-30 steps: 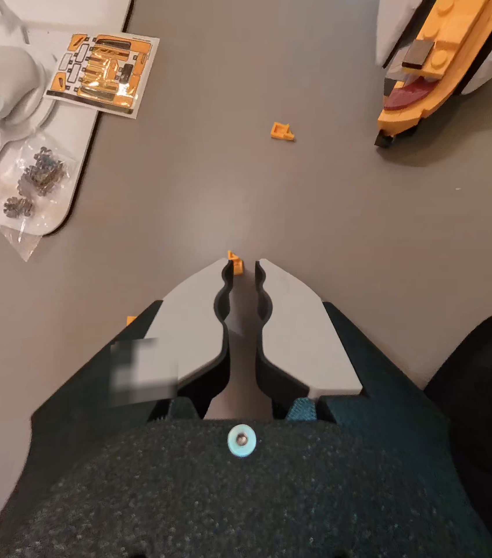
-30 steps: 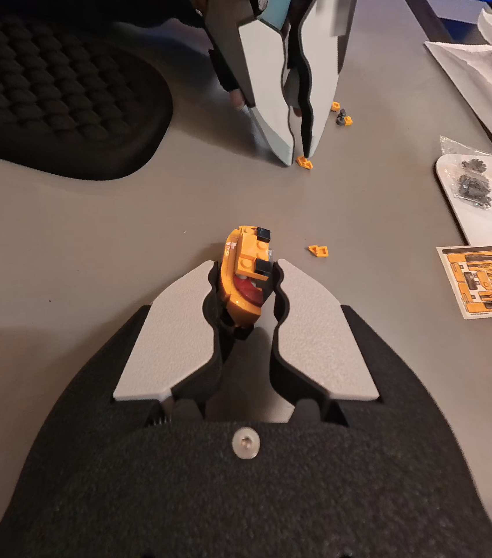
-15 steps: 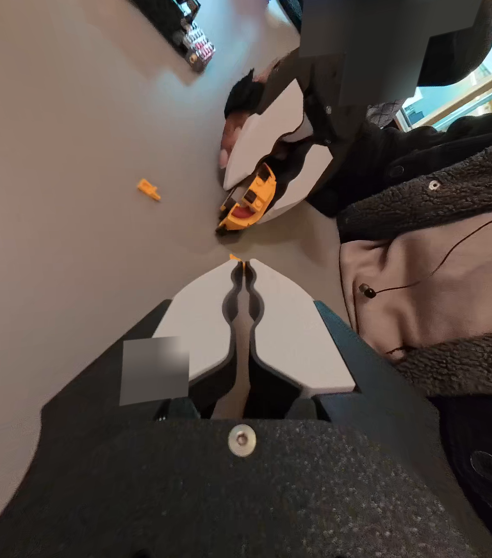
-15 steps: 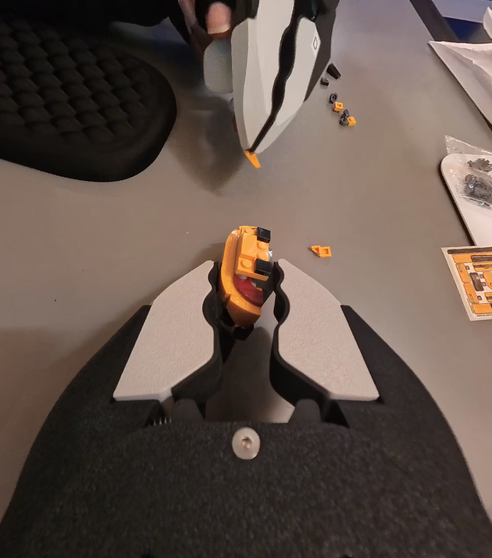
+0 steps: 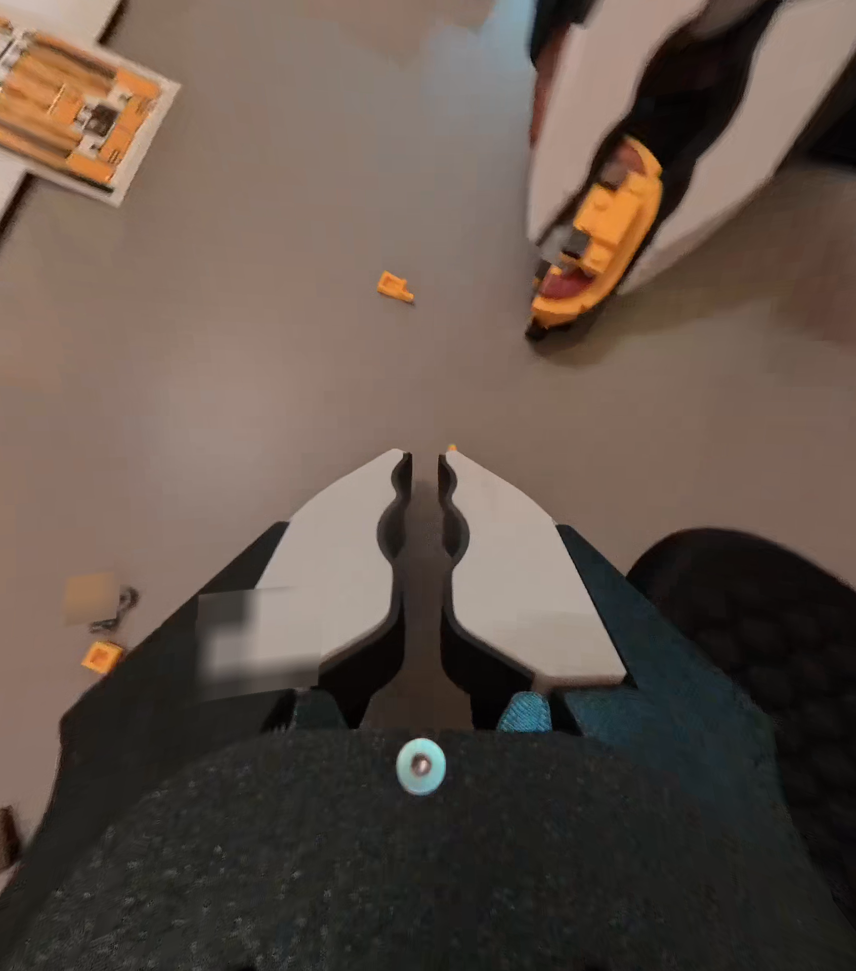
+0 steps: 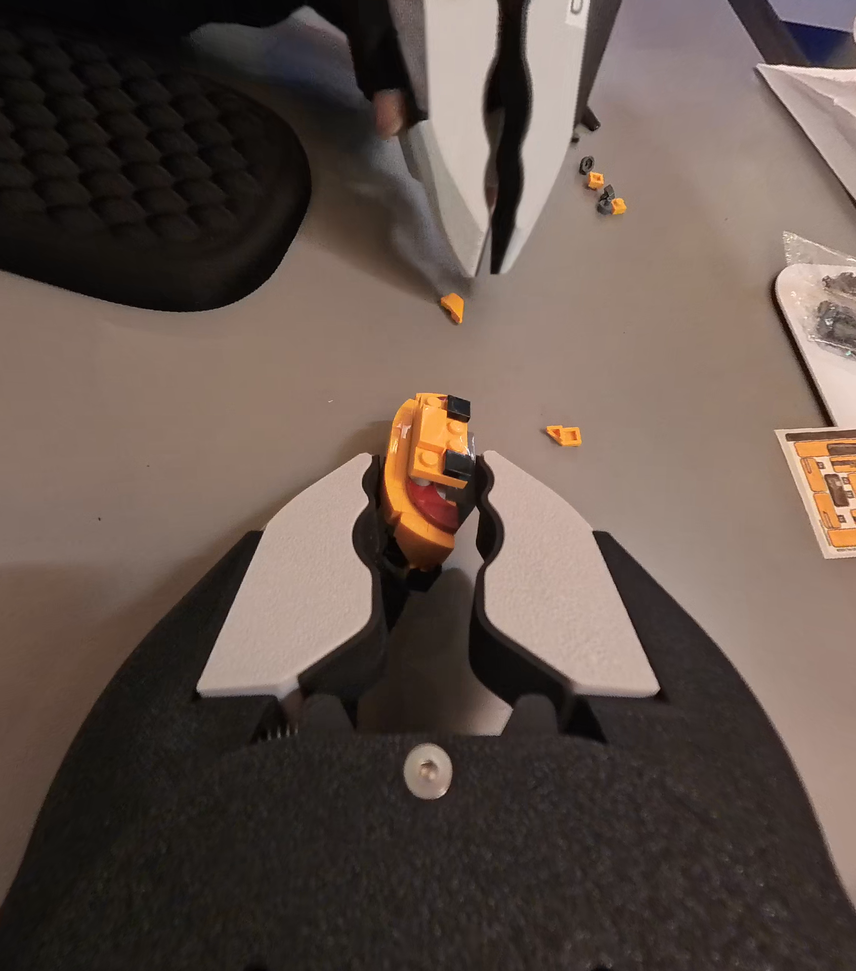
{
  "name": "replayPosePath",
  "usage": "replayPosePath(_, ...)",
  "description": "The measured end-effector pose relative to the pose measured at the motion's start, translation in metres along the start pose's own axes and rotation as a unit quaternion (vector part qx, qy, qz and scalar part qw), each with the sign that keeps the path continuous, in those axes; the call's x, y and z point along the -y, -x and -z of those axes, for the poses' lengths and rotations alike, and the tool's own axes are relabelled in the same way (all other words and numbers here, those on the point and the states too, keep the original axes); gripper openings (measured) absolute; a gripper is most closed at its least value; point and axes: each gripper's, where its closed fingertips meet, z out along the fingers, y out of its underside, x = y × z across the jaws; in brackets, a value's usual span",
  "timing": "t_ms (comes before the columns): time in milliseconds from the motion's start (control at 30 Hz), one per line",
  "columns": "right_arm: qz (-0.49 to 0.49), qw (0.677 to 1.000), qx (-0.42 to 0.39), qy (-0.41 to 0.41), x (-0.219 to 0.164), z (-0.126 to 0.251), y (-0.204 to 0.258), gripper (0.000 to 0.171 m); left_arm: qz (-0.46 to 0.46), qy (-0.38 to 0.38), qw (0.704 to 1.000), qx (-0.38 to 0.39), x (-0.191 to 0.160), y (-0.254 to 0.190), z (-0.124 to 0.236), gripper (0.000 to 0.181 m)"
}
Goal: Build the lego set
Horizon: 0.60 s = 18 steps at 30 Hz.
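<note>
The right gripper (image 6: 426, 462) clamps the half-built orange model (image 6: 428, 483), its jaws pressed against the model's two sides. The model stands tilted between them, black bricks on its right edge, a dark red curved part low down, and its far end pokes out past the fingertips. In the left wrist view the same model (image 5: 596, 247) shows up and to the right, its nose down at the grey tabletop (image 5: 257, 368).

The left gripper (image 5: 426, 462) has its jaws set narrow, a thin gap of bare tabletop between the tips, nothing held in it. From the right wrist view, that left gripper (image 6: 483, 270) points down at the tabletop beyond the model, and a small orange wedge piece (image 6: 453, 306) lies just beside its tips, apart from them. In the left wrist view only a sliver of orange peeks out at the right fingertip.

Right of the model lies another small orange piece (image 6: 564, 435), flat on the tabletop; the left wrist view catches it too (image 5: 394, 287). Farther beyond, near the left gripper, sits a little cluster of loose orange and dark bits (image 6: 604, 189). Well to the right of the model, a sticker sheet (image 6: 851, 491) in orange and black rests partly on a white tray (image 6: 804, 336), and a clear bag of dark small parts (image 6: 841, 320) sits on that tray. To the left of the model, far side, lies a black quilted cushion (image 6: 100, 173).
</note>
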Motion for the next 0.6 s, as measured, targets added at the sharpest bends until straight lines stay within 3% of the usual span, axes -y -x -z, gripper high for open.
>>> replayPosePath(100, 0.0, 1.0, 0.001, 0.001, 0.0, 0.0, 0.0, 0.034, -0.057, 0.043, 0.997, 0.024, -0.009, -0.004, -0.002, 0.012)
replayPosePath(267, 0.001, 1.0, 0.001, 0.001, 0.0, 0.0, 0.001, 0.034, -0.05, 0.078, 0.995, 0.024, -0.017, -0.006, -0.007, 0.013)
replayPosePath(600, 0.002, 1.0, 0.001, 0.002, 0.0, -0.001, 0.001, 0.033, -0.065, 0.032, 0.996, -0.059, -0.001, -0.042, -0.024, 0.014)
